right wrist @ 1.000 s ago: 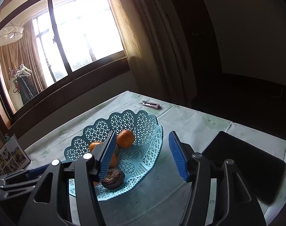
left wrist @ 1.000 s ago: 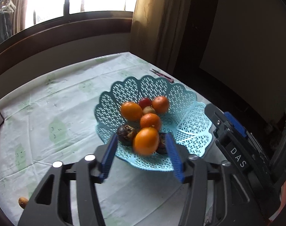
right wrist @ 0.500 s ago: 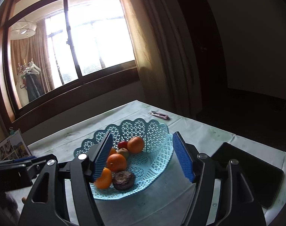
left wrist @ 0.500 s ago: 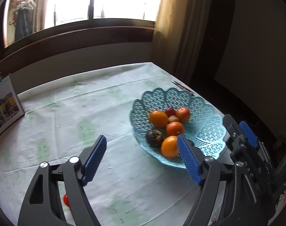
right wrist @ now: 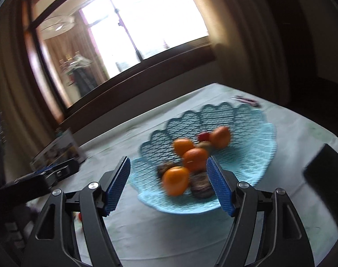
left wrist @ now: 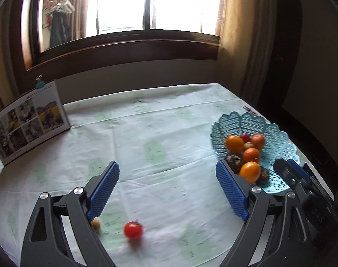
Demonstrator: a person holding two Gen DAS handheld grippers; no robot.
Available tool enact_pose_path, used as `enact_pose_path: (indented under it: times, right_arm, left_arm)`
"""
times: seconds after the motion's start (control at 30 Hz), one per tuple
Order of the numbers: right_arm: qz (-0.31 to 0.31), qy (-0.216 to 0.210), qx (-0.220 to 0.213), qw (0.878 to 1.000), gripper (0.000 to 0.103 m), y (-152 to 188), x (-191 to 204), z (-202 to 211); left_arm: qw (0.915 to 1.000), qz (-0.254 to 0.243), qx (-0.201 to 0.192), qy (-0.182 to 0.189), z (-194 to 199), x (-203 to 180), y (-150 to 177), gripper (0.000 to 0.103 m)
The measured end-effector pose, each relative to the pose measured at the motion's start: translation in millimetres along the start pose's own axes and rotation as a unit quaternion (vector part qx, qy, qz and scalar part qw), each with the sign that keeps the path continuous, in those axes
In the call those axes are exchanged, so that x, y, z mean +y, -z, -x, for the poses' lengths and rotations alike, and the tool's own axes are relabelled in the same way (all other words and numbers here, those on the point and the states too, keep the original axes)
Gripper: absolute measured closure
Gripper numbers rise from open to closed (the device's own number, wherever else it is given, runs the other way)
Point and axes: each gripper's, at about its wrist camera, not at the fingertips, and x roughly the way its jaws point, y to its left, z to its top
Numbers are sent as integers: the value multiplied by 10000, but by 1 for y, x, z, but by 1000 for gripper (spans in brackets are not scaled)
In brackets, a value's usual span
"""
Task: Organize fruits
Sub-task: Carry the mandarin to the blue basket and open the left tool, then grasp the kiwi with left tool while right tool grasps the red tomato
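Observation:
A light blue lattice basket (left wrist: 277,138) stands on the table at the right in the left wrist view and holds several oranges (left wrist: 234,143), a red fruit and dark fruits. It also shows in the blurred right wrist view (right wrist: 253,133). A red tomato (left wrist: 133,230) and a small yellow fruit (left wrist: 96,224) lie loose on the tablecloth near my left gripper (left wrist: 167,191), which is open and empty above the table. My right gripper (right wrist: 169,184) is open and empty, close in front of the basket. It also shows in the left wrist view (left wrist: 302,184).
A photo calendar (left wrist: 29,120) stands at the table's back left. A dark flat tablet (right wrist: 324,166) lies right of the basket. A small pink-and-dark object (right wrist: 244,100) lies behind the basket near the curtain. The table's right edge runs just past the basket.
My left gripper has swung left and back from the basket and opened wider; the loose tomato and yellow fruit came into view. My right gripper has moved left and tilted, blurring its view.

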Motion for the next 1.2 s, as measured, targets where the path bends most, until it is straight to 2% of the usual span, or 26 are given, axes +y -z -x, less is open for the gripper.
enact_pose_path:
  times: [0.17,0.37,0.67,0.83,1.03,1.2]
  right_arm:
    - [475,-339,144,9982,30,7,23,-3]
    - [764,-766,413,9933,30,15,39,-6]
    - [1335,-1007,763,9830,30,29,64,-14]
    - [1369,-1039,879,9812,30,33,67,-18]
    - [1320,-1034,950,9813,29,33,63,-21]
    - [1293,-1029,1001,9812,29,33,61,-23]
  left_arm:
    - [9996,222,-1,-165,5,24,5,15]
    - [9983,396,23,-434,13,53,15,15]
    - [9943,603,264,-840,15,96,42,15]
    - [9919,741,520,-889,5,112,59,15]
    - [9913,740,704,-824,-7,116,72,21]
    - [9915,698,828,-716,-15,115,78,34]
